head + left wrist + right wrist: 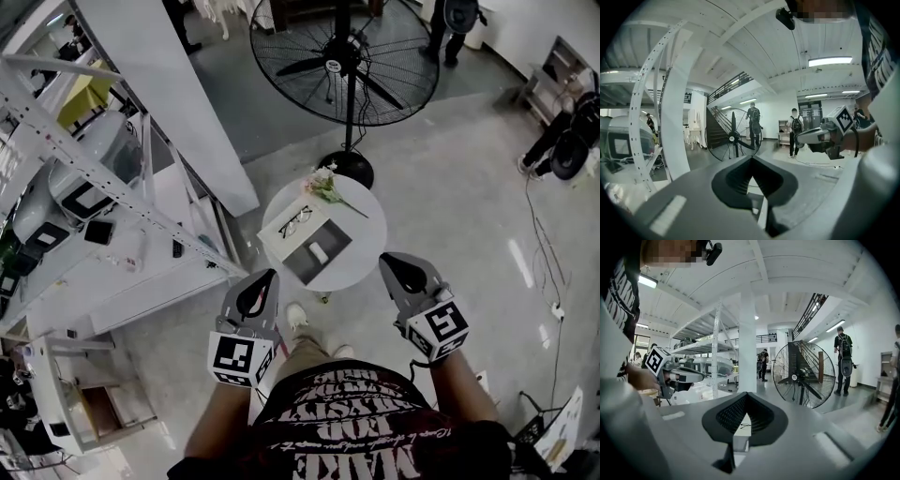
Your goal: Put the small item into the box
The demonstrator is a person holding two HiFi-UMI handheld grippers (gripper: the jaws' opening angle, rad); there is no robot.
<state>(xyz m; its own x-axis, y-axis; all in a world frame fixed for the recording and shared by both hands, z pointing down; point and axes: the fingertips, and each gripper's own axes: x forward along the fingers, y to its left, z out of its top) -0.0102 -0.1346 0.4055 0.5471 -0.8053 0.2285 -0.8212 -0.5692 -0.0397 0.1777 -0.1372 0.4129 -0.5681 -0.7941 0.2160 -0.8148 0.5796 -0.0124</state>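
A small round white table (361,246) stands on the floor ahead of me. On it lies an open box (309,242) with a white half and a dark half. A pair of glasses (297,222) rests on the white half, and a small white item (319,251) lies in the dark half. My left gripper (265,279) hangs shut and empty at the table's near left edge. My right gripper (394,263) is shut and empty at its near right edge. Both are held above table height, level with each other. In each gripper view the jaws' tips meet (751,161) (745,397).
A flower sprig (328,187) lies at the table's far edge. A large standing fan (342,56) is just beyond it. White racking (103,187) with equipment fills the left side, beside a white column (178,103). Cables (548,253) trail at the right; people stand far off.
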